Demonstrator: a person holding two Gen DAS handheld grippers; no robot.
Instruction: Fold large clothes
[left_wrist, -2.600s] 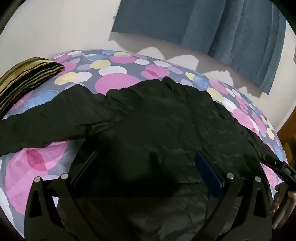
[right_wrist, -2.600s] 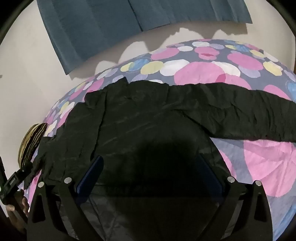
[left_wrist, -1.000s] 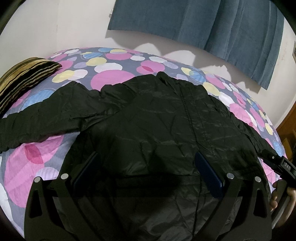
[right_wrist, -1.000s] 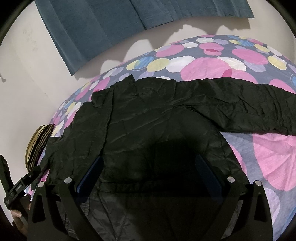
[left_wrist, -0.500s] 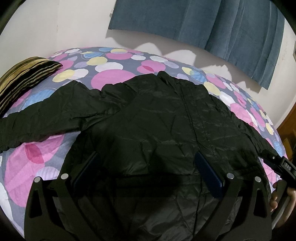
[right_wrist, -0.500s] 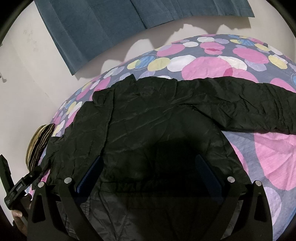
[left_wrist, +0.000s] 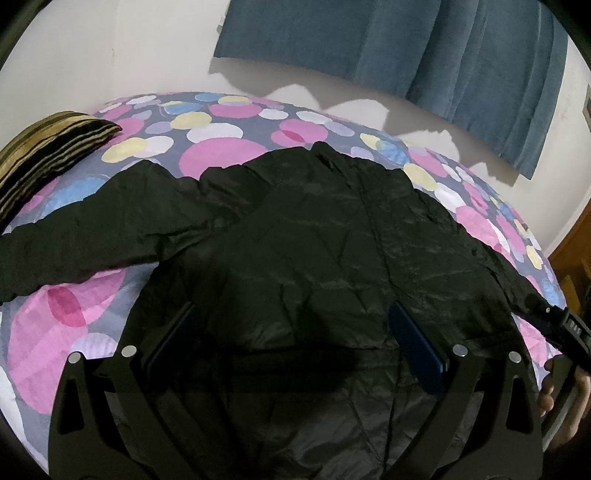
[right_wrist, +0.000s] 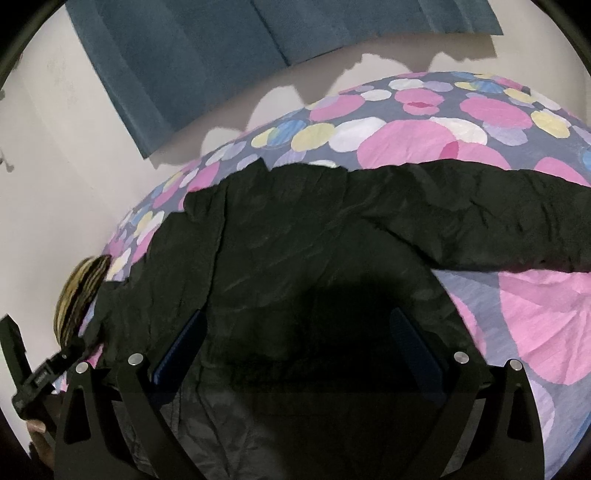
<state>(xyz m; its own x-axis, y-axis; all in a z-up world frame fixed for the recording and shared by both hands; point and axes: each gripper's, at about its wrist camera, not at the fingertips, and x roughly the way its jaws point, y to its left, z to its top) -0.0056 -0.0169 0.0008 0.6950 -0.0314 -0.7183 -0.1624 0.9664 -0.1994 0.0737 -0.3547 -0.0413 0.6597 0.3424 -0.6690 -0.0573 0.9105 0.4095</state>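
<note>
A black quilted jacket (left_wrist: 314, 236) lies spread flat on the bed, collar at the far side and hem nearest me. One sleeve (left_wrist: 92, 229) stretches out to the left, the other sleeve (right_wrist: 480, 214) to the right. My left gripper (left_wrist: 295, 332) hovers open over the lower left part of the jacket, nothing between its blue-padded fingers (left_wrist: 417, 343). My right gripper (right_wrist: 295, 336) is open too, over the lower right part. Each gripper shows at the edge of the other's view, the right gripper (left_wrist: 569, 328) and the left gripper (right_wrist: 40, 376), held in a hand.
The bed sheet (left_wrist: 221, 155) is grey with pink, blue and yellow circles. A striped brown pillow (left_wrist: 48, 151) lies at the far left corner. A blue curtain (left_wrist: 424, 44) hangs on the white wall behind. Brown wooden furniture (left_wrist: 569, 266) stands at the right.
Since 2.6 s ago both grippers have drawn back a little from the jacket, so more of it shows. Over the last half second nothing has visibly moved.
</note>
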